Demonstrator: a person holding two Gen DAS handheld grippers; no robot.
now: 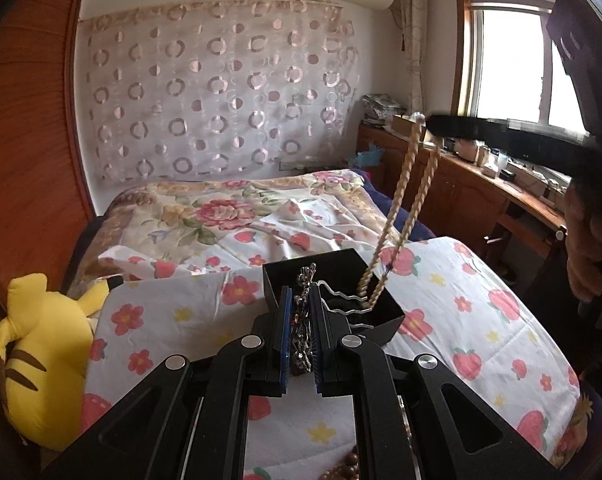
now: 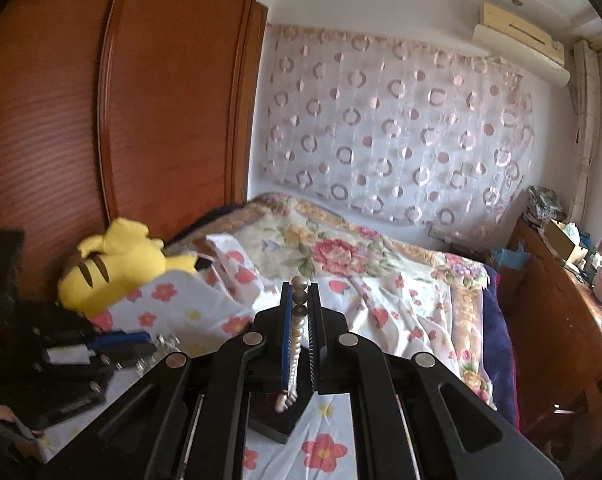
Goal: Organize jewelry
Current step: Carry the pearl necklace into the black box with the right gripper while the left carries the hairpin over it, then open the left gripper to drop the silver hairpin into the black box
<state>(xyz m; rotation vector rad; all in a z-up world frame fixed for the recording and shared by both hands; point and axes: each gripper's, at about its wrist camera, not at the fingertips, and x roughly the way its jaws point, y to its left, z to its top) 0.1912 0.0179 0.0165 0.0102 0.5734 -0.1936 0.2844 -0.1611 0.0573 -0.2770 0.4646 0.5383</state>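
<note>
My left gripper (image 1: 302, 300) is shut on a silver ornate hairpin (image 1: 304, 322), whose wavy prongs reach over the open black jewelry box (image 1: 385, 312) on the bed. My right gripper (image 2: 300, 292) is shut on a cream bead necklace (image 2: 295, 340). In the left wrist view the right gripper (image 1: 429, 122) is high at the right, and the necklace (image 1: 401, 196) hangs from it as a long loop down into the box. The box (image 2: 279, 424) shows below the right gripper. Brown beads (image 1: 347, 466) lie on the sheet beneath the left gripper.
A flowered sheet (image 1: 461, 300) covers the bed. A yellow plush toy (image 1: 41, 356) lies at the left by the wooden wardrobe (image 2: 121, 120). A wooden desk (image 1: 501, 192) with clutter runs along the right under the window. A hand holds the right gripper's handle (image 1: 589, 256).
</note>
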